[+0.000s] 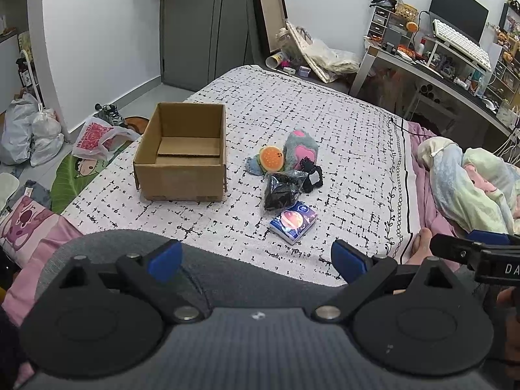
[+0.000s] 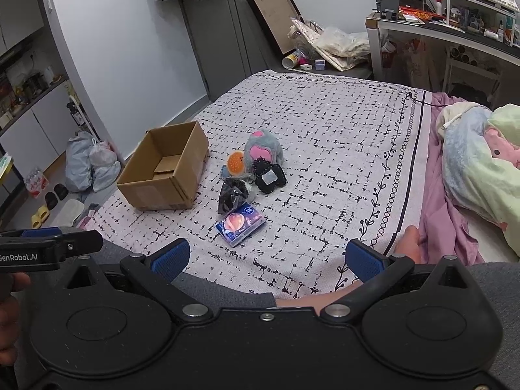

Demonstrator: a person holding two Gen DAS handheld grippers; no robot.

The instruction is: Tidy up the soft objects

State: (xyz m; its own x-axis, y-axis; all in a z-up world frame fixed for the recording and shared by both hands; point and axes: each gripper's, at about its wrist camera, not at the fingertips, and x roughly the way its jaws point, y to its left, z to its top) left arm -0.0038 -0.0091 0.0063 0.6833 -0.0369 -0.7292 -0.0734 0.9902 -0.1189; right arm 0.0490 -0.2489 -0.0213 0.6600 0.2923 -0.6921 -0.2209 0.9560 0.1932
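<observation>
An open cardboard box [image 1: 182,152] [image 2: 164,172] stands on the bed, holding only a loose cardboard flap. Right of it lies a small heap: a grey plush with pink hearts [image 1: 300,151] [image 2: 262,149], an orange burger plush [image 1: 272,159] [image 2: 235,163], a black frilled cushion [image 1: 312,177] [image 2: 269,179], a dark crinkly packet [image 1: 282,191] [image 2: 231,195] and a blue tissue pack [image 1: 293,221] [image 2: 240,224]. My left gripper [image 1: 256,261] and right gripper [image 2: 266,260] both stand open and hold nothing, hovering near the bed's front edge, well short of the heap.
The patterned bedspread [image 1: 325,113] [image 2: 325,130] has free room around the heap. A rumpled blanket [image 1: 471,182] [image 2: 481,162] lies at the right. Bags [image 1: 29,133] and shoes clutter the floor at the left. A desk [image 1: 455,74] stands behind. A person's foot [image 2: 409,243] rests near the front.
</observation>
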